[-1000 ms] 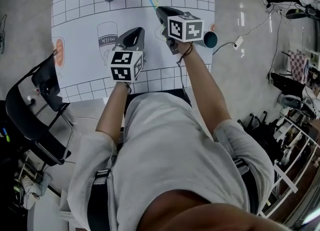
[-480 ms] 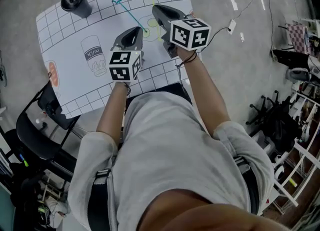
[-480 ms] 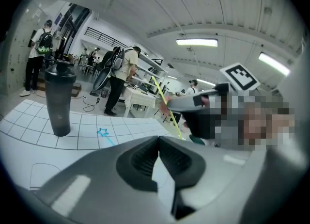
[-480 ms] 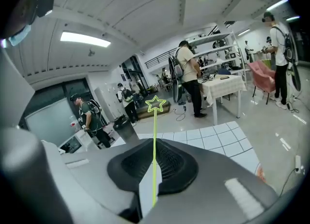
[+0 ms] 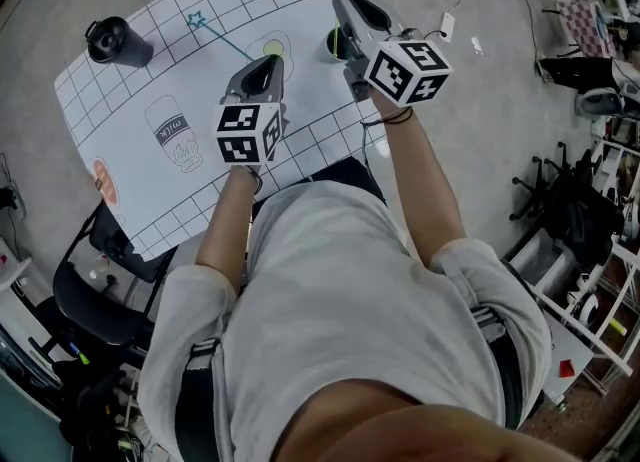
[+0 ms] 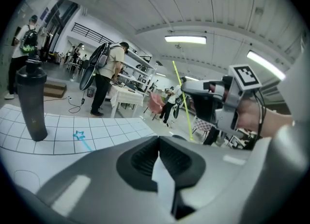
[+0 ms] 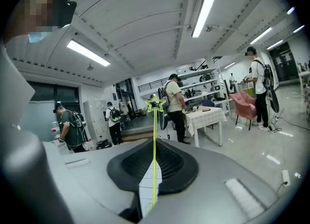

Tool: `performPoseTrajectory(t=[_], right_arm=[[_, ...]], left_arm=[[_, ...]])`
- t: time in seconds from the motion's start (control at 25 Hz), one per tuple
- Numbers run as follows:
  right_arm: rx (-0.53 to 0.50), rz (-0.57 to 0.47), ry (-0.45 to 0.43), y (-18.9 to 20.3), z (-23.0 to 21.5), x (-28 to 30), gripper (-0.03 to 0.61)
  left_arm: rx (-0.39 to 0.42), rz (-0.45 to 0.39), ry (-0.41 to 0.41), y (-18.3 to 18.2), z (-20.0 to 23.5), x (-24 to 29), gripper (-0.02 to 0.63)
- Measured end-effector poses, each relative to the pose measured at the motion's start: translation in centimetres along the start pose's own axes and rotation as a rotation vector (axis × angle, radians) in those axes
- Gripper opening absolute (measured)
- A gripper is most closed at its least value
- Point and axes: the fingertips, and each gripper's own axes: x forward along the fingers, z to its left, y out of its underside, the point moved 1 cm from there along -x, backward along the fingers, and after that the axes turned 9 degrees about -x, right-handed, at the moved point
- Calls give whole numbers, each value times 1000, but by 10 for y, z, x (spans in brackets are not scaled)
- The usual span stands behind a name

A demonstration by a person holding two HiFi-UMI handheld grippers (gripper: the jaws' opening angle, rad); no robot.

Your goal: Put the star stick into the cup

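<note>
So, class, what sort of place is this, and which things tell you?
Probably a shared lab or workshop hall, not a home: long ceiling lights, open shelves stacked with gear, and several people standing about wearing backpacks.

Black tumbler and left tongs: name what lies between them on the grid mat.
A blue star stick lies flat on the mat between the black tumbler and the left tongs; the head view shows it.

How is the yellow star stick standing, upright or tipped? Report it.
Nearly upright. The right gripper is shut on the yellow star stick, which stands star-end up. The left gripper view shows it leaning slightly.
</note>
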Motion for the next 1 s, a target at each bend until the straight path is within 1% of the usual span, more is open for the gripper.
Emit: performPoseTrajectory(t=[0.16,0.28,0.6,0.8,1.0], right_arm=[[-40,-16,68,17,-27,-6,17],[-37,13,105,40,-42,-7,17],[-36,81,134,79,-46,-17,17],[-11,135,155,102,-49,-30,17],[64,183,178,125,-54,-40,14]], left_arm=[[1,24,8,8,-6,2,3],[0,36,6,13,-5,2,3],[-15,46,-20,22,3,2,3],[-19,47,-26,25,6,5,3],[-13,61,-17,30,1,9,3]])
